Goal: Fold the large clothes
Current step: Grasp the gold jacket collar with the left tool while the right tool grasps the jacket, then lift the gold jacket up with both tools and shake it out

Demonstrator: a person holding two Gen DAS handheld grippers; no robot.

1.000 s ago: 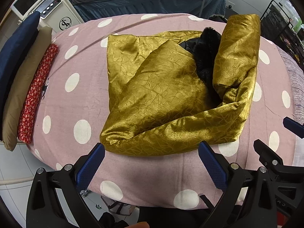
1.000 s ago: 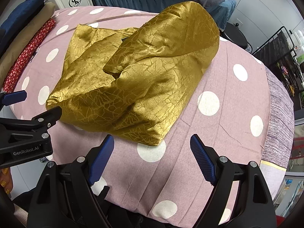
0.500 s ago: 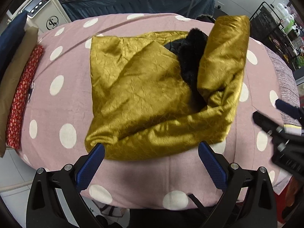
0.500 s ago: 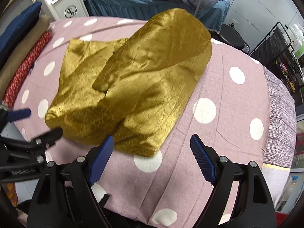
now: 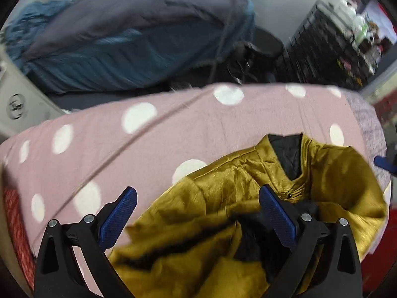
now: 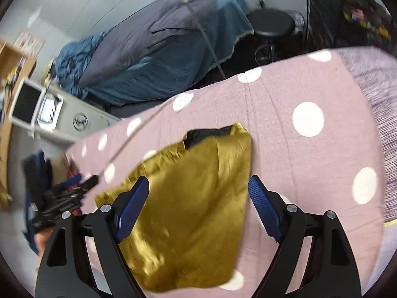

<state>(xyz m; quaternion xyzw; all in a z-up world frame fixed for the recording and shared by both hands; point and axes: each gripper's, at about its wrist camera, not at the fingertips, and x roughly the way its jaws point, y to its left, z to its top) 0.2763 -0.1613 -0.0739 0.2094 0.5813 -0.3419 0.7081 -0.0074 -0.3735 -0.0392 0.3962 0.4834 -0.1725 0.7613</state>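
Left hand-held gripper (image 5: 198, 213): your blue-padded fingers (image 5: 116, 219) stand spread wide, pinching nothing, hovering low over the gold jacket (image 5: 218, 213). Right hand-held gripper (image 6: 198, 211): likewise spread, nothing between its pads, also over the jacket; its blue tip shows at the right edge of your left wrist view, just beside the jacket.

Gold jacket: shiny, crinkled, lying in a loose heap on the pink polka-dot sheet (image 5: 153, 134). Black lining (image 5: 287, 156) shows at the open collar on the jacket's far end; black fur trim (image 5: 188, 243) runs across its near part, blurred.

Pink polka-dot sheet: covers the surface under the jacket, white dots all round it.

Red patterned cloth (image 5: 15, 228): left of the jacket, at the sheet's edge.

Bed with blue-grey covers (image 6: 161, 44): beyond the jacket, well apart.

Black stool (image 6: 273, 26): beyond the jacket, right of the bed.

White machine with a screen (image 6: 44, 106): far left of the jacket.
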